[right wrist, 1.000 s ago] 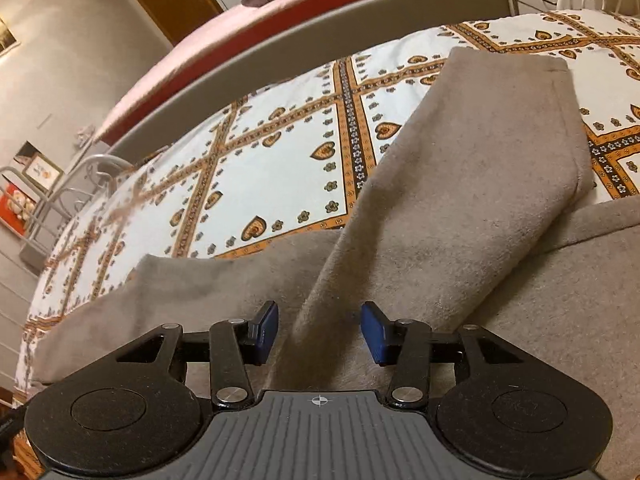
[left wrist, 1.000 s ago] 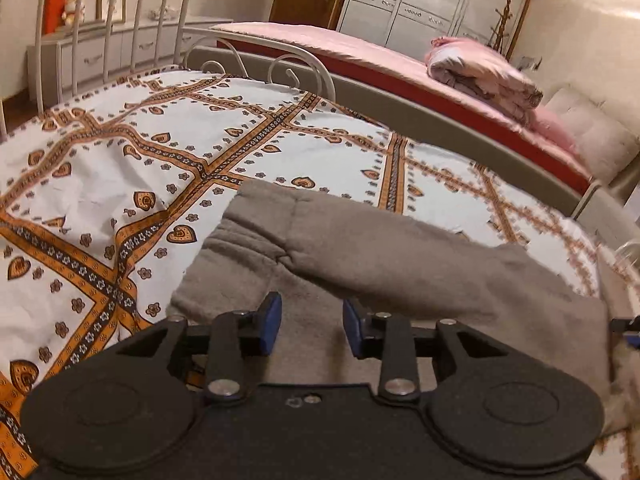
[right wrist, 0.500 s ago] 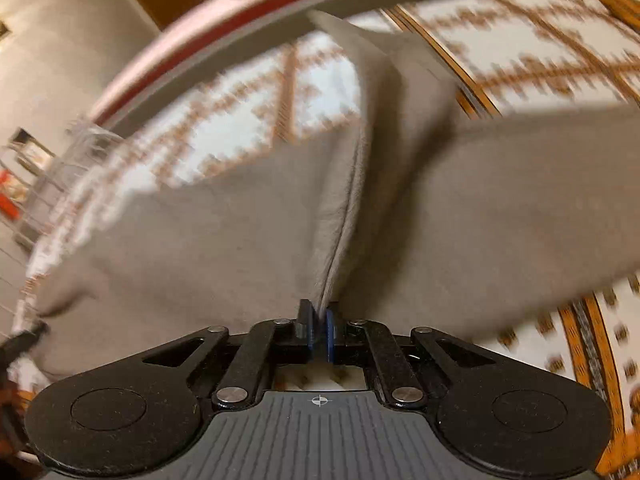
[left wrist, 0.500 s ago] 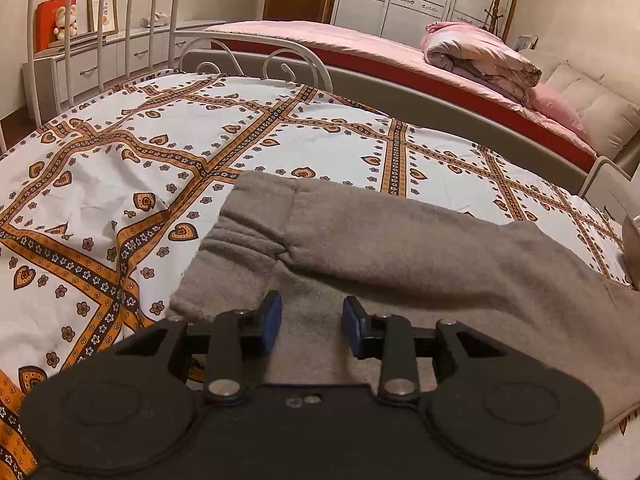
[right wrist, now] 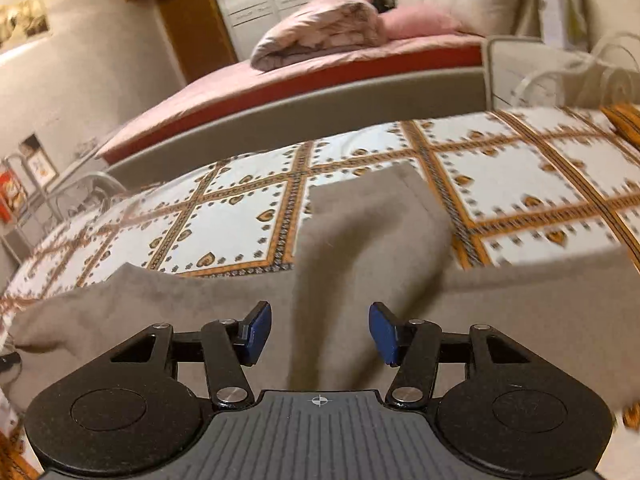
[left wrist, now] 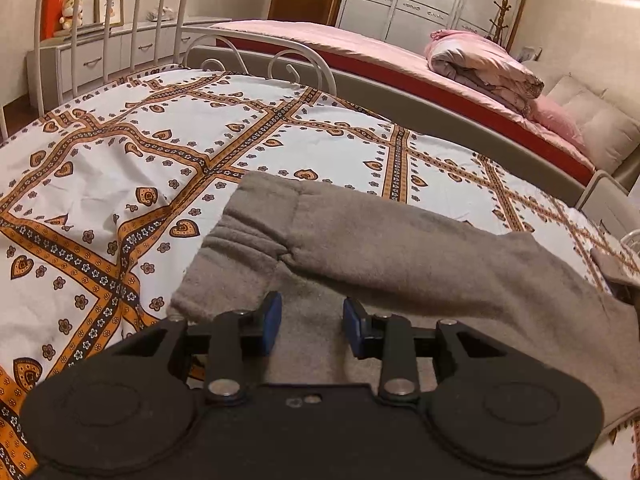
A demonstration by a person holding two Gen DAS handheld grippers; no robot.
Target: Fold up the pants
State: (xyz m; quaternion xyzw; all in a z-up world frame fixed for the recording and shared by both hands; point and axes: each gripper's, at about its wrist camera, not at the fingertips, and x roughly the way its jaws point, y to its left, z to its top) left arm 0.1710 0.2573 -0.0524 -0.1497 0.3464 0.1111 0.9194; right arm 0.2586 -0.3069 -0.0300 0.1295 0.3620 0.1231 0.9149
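Observation:
Grey fleece pants (left wrist: 400, 256) lie on a bed with a white and orange patterned cover (left wrist: 120, 168). In the left wrist view the waistband end is at the left and one leg is folded over the other. My left gripper (left wrist: 312, 322) is open and empty, just above the pants near the waist. In the right wrist view the pants (right wrist: 360, 248) show one leg end lying across the cover. My right gripper (right wrist: 318, 330) is open and empty, just above the cloth.
A white metal bed frame (left wrist: 224, 46) edges the bed at the back. A second bed with a pink cover and a rolled quilt (left wrist: 484, 64) stands behind. A white dresser (left wrist: 104, 54) is at the far left. A wardrobe (left wrist: 420, 0) lines the back wall.
My right gripper was shut on a pants leg half a second ago and has let it go; it is open and the leg lies on the bed. The left gripper has barely moved.

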